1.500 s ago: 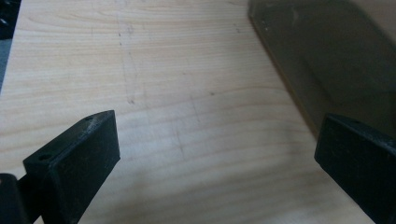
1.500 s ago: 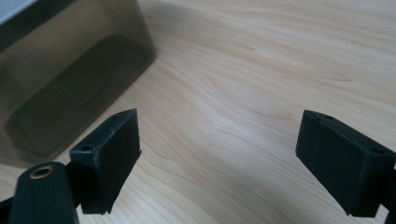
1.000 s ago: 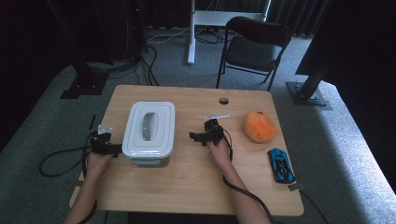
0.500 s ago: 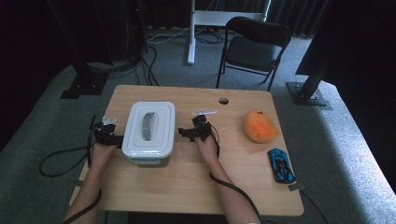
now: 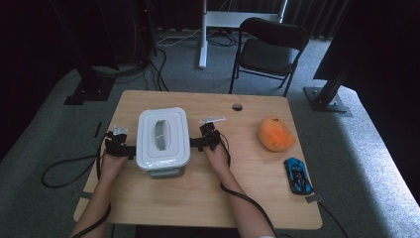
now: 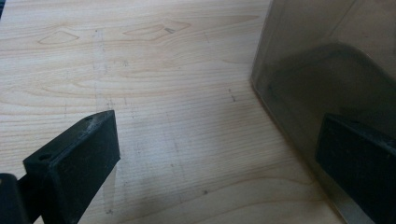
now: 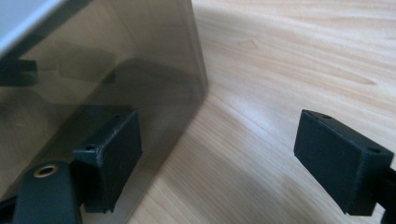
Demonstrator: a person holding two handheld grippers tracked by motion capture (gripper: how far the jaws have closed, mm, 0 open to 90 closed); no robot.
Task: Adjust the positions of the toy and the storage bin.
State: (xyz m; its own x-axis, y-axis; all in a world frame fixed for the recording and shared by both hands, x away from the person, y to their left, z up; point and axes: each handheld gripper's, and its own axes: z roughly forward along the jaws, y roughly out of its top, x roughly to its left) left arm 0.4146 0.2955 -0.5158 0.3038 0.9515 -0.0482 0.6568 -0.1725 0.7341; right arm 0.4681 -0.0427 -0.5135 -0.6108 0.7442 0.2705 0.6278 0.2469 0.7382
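Two grippers are flanking the lidded container (image 5: 163, 142) near the table's (image 5: 198, 208) left edge in the high view: left gripper (image 5: 120, 147), right gripper (image 5: 202, 143). Left gripper view is revealing jaws apart, one against the smoky wall (image 6: 322, 60). Right gripper view is showing the same; uneven pressure could be skidding or twisting the box.

1. Lidded container (image 5: 163, 141) on the table (image 5: 208, 198), left of centre.
2. Left gripper (image 5: 120, 148) at the container's left side; right gripper (image 5: 200, 141) at its right side.
3. Round fruit (image 5: 275, 134) right of the right gripper, well apart.
4. Toy car (image 5: 298, 175) nearer the person, right of the fruit.
5. Chair (image 5: 270, 47) behind the table.
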